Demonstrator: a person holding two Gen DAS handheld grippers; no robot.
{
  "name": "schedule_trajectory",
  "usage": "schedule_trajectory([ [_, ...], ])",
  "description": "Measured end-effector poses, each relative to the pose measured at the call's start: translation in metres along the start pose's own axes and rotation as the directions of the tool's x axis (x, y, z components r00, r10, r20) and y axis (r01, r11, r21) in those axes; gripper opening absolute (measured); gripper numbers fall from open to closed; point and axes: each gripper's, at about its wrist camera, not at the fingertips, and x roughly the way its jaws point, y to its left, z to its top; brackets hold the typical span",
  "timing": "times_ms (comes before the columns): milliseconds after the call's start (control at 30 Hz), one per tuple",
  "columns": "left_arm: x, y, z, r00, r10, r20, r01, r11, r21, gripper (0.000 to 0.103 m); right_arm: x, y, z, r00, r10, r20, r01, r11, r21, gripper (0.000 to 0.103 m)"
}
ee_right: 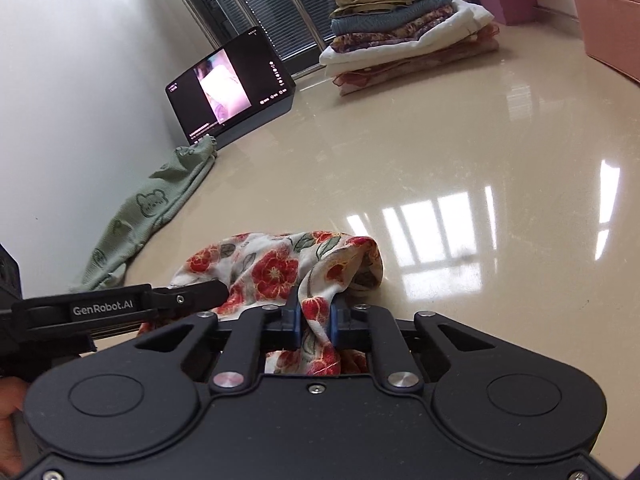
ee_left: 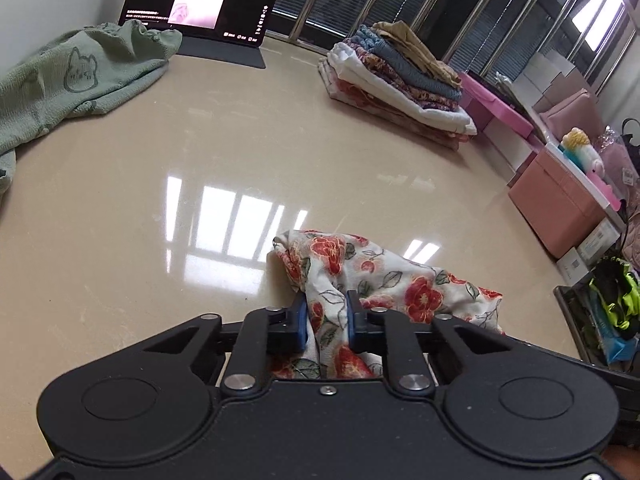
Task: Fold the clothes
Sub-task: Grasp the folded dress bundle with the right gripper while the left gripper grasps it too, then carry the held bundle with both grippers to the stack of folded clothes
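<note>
From my left wrist, my left hand-held gripper (ee_left: pixel 327 314) pinches a bunched ridge of the floral garment (ee_left: pixel 384 280), which lies crumpled at the near edge of the glossy worktop (ee_left: pixel 240 140). The pads have only a gathered fold, so I judge a lift may bring up several layers at once, or the thin cloth may slip free. A green garment (ee_left: pixel 80 68) waits far left, a folded stack (ee_left: pixel 400 72) far right.

From my right wrist, my right hand-held gripper (ee_right: pixel 315 316) is pressed shut on another bunch of the same garment, with the left one just beside it. Gripping so close together, I risk spreading a twisted lump rather than a flat edge, and the two tools could knock.
</note>
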Motion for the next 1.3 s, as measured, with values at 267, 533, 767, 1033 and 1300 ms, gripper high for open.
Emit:
schedule_trajectory([
  [267,-0.004,-0.009,0.008,0.999,-0.025,0.028,0.025,1.000,-0.007,0.015,-0.013,0.003,0.011,0.999,0.004,0.052,-0.001,0.999,-0.045,0.011],
  [533,-0.013,-0.028,0.031,0.994,-0.063,0.085,0.061,0.998,0.019,0.015,-0.024,0.000,0.035,0.994,0.023,0.106,-0.017,0.998,-0.054,0.011],
  [767,-0.025,-0.071,0.090,0.974,-0.113,0.195,0.087,0.987,0.134,0.015,-0.039,-0.002,0.086,0.978,0.059,0.200,-0.039,0.994,-0.098,0.010],
  [1033,-0.007,-0.129,0.180,0.934,-0.180,0.308,0.102,0.962,0.253,0.014,-0.038,-0.020,0.185,0.949,0.100,0.300,-0.067,0.991,-0.116,0.010],
  [1300,0.071,-0.170,0.272,0.922,-0.203,0.331,0.103,0.950,0.296,0.014,0.007,-0.036,0.305,0.932,0.061,0.356,-0.007,0.989,-0.150,0.010],
])
